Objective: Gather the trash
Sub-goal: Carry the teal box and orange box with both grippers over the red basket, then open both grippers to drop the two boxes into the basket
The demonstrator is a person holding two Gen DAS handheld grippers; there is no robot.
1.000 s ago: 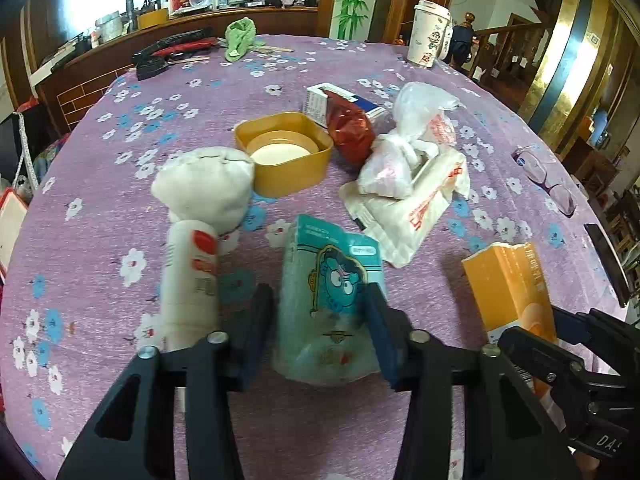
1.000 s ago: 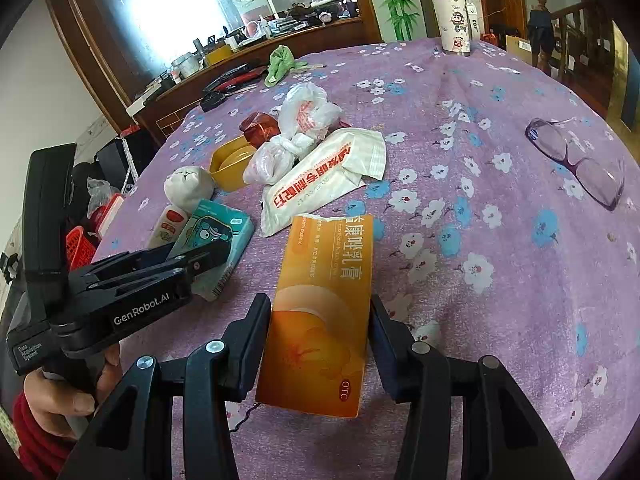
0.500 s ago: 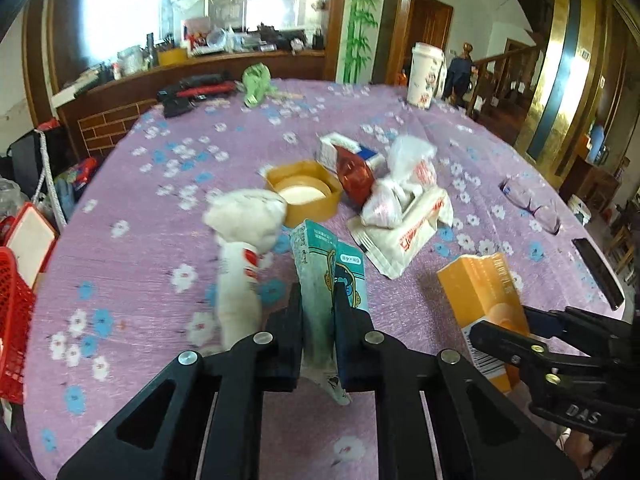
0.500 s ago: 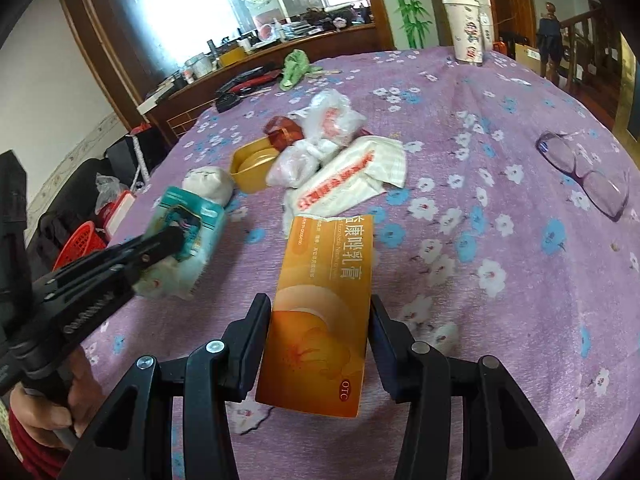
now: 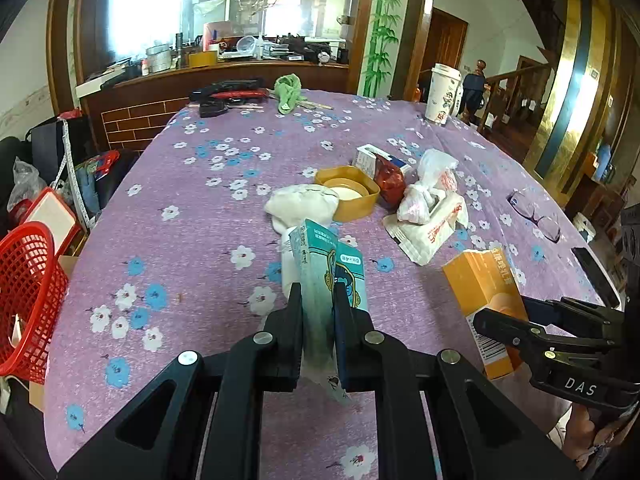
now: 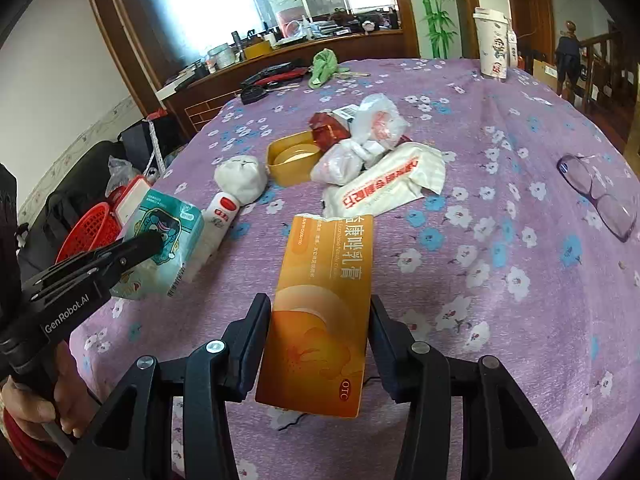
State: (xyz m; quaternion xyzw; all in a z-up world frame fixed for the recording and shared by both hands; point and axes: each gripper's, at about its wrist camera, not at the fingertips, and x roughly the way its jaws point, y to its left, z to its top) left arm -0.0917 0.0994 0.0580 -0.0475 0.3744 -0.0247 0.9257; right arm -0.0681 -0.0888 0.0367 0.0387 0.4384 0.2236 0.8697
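Off table now, seemingly: teal packet (image 5: 328, 280)

A home dining room: flowered tablecloth (image 5: 208, 216), wooden staircase (image 5: 516, 92).

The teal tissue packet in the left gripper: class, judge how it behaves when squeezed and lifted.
The teal tissue packet is probably soft: the left gripper has pinched it narrow. It seems light, held up off the purple tablecloth by one end. Its loose wrapper tail below the jaws looks floppy.
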